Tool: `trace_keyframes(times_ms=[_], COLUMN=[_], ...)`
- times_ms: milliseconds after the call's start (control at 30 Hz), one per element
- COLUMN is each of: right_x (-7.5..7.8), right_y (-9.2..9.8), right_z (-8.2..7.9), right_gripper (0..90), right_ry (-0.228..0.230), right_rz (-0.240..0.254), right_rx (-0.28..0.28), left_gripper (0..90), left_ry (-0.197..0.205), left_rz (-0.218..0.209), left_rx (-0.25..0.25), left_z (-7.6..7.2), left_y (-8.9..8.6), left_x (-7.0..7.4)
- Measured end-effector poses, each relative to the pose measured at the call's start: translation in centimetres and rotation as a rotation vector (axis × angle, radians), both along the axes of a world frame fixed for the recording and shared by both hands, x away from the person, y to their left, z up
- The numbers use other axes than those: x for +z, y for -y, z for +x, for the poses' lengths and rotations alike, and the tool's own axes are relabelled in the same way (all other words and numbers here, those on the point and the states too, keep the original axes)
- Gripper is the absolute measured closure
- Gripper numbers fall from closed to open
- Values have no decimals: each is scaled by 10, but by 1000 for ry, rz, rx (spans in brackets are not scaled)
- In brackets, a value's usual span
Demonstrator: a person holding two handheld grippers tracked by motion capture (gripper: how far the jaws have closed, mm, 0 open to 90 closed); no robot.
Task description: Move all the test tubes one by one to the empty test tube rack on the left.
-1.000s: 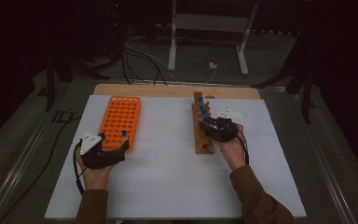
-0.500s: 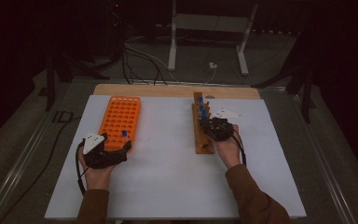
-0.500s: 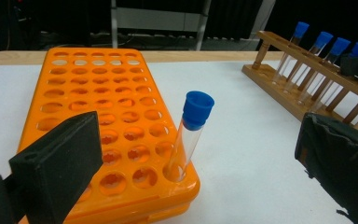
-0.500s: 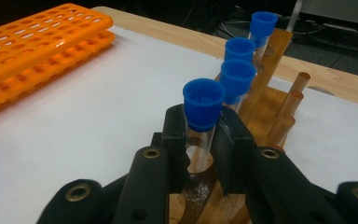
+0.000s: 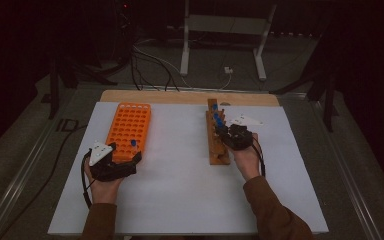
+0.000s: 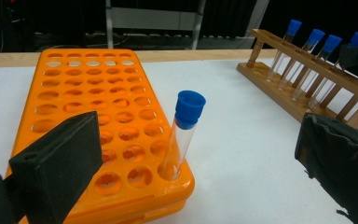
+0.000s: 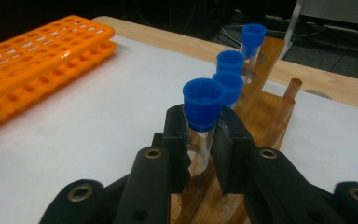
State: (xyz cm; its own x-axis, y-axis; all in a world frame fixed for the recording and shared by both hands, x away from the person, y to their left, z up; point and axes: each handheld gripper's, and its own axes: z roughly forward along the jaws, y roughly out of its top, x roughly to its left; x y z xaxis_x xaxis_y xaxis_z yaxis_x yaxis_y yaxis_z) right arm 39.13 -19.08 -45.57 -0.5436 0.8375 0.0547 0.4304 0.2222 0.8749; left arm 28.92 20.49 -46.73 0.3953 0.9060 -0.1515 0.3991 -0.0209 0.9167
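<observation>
On the white worktop [image 5: 180,200], centre-right, my right tongs [image 7: 200,140] have just closed and clamp a blue-capped tube [image 7: 201,116] in the wooden rack [image 5: 215,150]; my left tongs [image 6: 191,154] gape wide at the orange rack [image 6: 98,116], lower left.

"What sort of room are we standing in?"

"It's looking like a lab: an orange tube rack [image 5: 128,130] and a wooden rack [image 5: 216,135] of blue-capped test tubes [image 7: 204,122] are sitting on a white table [image 5: 180,185]."
</observation>
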Motion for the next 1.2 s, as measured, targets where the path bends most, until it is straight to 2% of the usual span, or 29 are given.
trace_keyframes(times_ms=[333,533,733,800,933,1200], right_x=[23,38,57,60,60,48], right_y=[1,2,3,2,-3,-20], right_z=[-5,-9,-15,-17,-20,-24], right_gripper=[773,772,772,772,771,770], right_ry=[40,71,108,107,91,48], right_rz=[19,31,41,48,64,76], right_rx=[21,27,42,56,88,150], left_gripper=[15,15,17,25,34,50], left_ry=[20,21,42,51,64,96], left_rz=[-2,9,22,30,39,45], left_rx=[-9,-13,-25,-29,-47,-67], left_z=[-2,-2,-3,-3,-4,-6], left_y=[2,3,8,12,19,32], left_x=[3,4,9,11,14,17])
